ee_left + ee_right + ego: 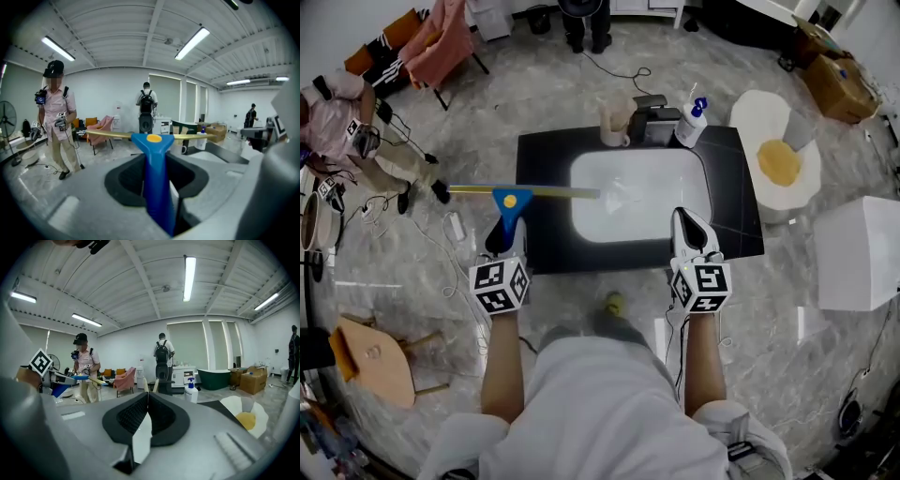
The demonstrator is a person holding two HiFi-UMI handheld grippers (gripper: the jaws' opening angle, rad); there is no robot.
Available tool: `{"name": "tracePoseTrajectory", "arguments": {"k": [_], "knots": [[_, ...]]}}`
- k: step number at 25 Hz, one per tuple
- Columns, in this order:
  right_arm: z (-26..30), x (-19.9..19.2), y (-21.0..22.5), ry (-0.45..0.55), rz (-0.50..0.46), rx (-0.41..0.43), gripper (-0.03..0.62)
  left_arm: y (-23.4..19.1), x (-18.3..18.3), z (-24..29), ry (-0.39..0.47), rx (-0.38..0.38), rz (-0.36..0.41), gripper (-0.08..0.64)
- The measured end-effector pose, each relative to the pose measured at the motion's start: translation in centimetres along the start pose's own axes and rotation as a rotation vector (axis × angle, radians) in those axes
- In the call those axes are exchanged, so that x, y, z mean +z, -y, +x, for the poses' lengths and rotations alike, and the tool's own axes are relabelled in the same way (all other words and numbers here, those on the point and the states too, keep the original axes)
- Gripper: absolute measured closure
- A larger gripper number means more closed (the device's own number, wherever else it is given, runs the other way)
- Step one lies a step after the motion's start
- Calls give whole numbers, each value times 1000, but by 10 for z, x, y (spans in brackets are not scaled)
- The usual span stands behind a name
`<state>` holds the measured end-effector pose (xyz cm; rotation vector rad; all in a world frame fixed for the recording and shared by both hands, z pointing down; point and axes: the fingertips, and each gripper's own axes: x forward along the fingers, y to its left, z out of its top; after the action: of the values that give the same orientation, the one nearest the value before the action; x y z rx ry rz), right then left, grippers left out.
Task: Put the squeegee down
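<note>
Left gripper (507, 228) jaws clasping the squeegee (521, 193), right gripper (688, 223) jaws pressed together and empty, we should lay it flat on the desk (546, 152), then let go.

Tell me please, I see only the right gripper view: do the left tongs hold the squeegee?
Observer: Yes. In the left gripper view the left tongs are closed on the blue handle of the squeegee.
Operator: Over what is its blade?
Observer: In the head view the yellow blade lies level. Its right end is over the white basin, and its left end sticks out past the left edge of the black counter.
Operator: And where are my right tongs?
Observer: The head view shows the right tongs over the near right corner of the white basin, apart from the squeegee.
</note>
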<state>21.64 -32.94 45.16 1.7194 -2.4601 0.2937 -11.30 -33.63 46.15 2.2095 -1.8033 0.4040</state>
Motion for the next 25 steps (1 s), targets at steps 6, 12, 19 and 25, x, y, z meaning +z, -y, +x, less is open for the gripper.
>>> {"name": "tracePoseTrajectory", "arguments": {"k": [6, 12, 19, 25], "knots": [[20, 10, 10, 1, 6, 20, 589, 0, 13, 16, -3, 19, -24, 430], [29, 17, 9, 10, 1, 27, 589, -4, 18, 31, -13, 24, -43, 430], [49, 23, 14, 17, -9, -3, 589, -16, 15, 64, -35, 15, -58, 430], [79, 23, 15, 3, -11, -14, 589, -38, 7, 103, -72, 30, -84, 430]]}}
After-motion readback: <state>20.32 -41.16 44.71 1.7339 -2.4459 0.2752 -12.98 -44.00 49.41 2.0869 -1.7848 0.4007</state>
